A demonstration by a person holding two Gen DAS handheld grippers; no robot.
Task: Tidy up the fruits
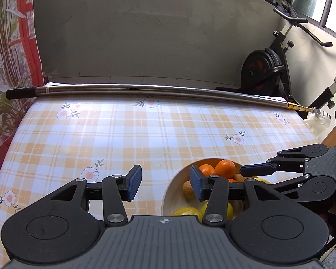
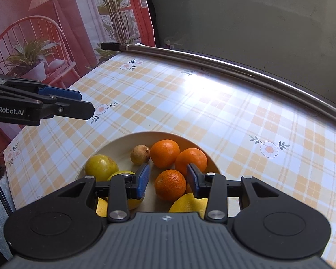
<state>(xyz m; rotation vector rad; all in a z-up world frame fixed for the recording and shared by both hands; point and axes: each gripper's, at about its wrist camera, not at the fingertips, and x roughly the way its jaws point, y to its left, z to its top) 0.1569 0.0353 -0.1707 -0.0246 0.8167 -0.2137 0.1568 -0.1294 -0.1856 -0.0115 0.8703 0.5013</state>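
Observation:
A cream bowl [image 2: 121, 141] on the checked tablecloth holds three oranges, several yellow fruits [image 2: 100, 165] and a small brown fruit [image 2: 140, 154]. My right gripper [image 2: 168, 180] hangs low over the bowl. The nearest orange [image 2: 170, 187] lies between its blue pads, with a thin gap showing at the left pad, so the jaws stand open around it. My left gripper [image 1: 165, 183] is open and empty, above the cloth just left of the bowl's rim [image 1: 175, 180]. From the left wrist, the right gripper [image 1: 243, 170] reaches in over the fruit from the right.
A long metal rod [image 1: 145, 89] lies along the table's far edge. Behind it is a grey wall, with an exercise bike [image 1: 264, 71] at the right. A printed curtain [image 2: 44, 33] hangs at the left. Bare tablecloth [image 1: 100, 134] stretches left of and beyond the bowl.

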